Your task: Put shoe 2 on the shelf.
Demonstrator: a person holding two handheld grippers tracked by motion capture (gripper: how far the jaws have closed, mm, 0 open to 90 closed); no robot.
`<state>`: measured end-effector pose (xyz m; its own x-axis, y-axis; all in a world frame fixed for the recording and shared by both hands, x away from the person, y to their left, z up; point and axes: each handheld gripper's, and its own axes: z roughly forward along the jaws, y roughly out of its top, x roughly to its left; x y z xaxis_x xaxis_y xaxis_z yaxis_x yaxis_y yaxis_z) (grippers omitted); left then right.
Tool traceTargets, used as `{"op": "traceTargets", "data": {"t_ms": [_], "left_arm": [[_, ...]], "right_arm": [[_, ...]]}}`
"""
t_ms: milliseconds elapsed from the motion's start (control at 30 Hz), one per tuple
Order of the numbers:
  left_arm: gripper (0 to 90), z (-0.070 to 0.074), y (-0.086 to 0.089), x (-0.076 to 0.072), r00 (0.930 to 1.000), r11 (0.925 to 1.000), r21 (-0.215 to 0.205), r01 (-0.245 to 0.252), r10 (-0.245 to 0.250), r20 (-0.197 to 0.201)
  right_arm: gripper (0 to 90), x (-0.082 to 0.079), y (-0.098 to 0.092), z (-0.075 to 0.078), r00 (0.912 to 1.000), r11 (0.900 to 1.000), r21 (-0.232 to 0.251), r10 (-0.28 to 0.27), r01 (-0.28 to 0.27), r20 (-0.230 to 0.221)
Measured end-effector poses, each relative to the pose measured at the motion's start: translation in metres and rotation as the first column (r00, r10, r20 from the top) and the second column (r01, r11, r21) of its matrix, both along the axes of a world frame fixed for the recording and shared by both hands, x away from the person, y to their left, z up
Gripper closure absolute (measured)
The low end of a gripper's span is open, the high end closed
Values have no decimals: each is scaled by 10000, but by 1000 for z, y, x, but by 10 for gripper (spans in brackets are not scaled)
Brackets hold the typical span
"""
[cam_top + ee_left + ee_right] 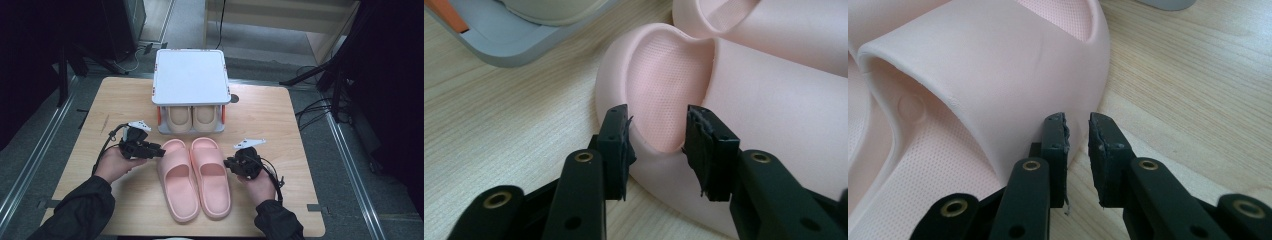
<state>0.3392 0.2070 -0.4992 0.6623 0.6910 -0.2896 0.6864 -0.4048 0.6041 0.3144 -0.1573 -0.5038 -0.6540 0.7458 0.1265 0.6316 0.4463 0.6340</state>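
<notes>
Two pink slippers lie side by side on the wooden table, toes toward the rack: the left one (177,185) and the right one (212,175). My left gripper (159,150) is at the left slipper's toe end. In the left gripper view this gripper (659,145) is open, its jaws standing either side of the slipper's (659,85) raised rim. My right gripper (227,162) sits against the right slipper's outer side. In the right gripper view its jaws (1078,135) stand a narrow gap apart over bare wood, just beside the slipper's strap (998,65).
A grey two-level shoe rack (190,75) stands at the table's back middle, with a beige pair (191,118) on its lower shelf. Its base (514,45) lies close beyond the pink toes. Bare table (125,95) spreads to both sides; dark stands and cables surround the table.
</notes>
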Motion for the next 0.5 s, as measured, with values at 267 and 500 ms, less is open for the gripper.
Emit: {"op": "traceTargets", "data": {"t_ms": [267,500], "left_arm": [[667,-2,3,0,9991,9990,-446,-17,-1,-415],[668,-3,4,-4,9982,9986,-519,62,-93,-598]], "right_arm": [[781,0,0,-1,9999,9998,140,-149,149,7],[772,2,0,-2,9997,9996,174,-229,228,57]]}}
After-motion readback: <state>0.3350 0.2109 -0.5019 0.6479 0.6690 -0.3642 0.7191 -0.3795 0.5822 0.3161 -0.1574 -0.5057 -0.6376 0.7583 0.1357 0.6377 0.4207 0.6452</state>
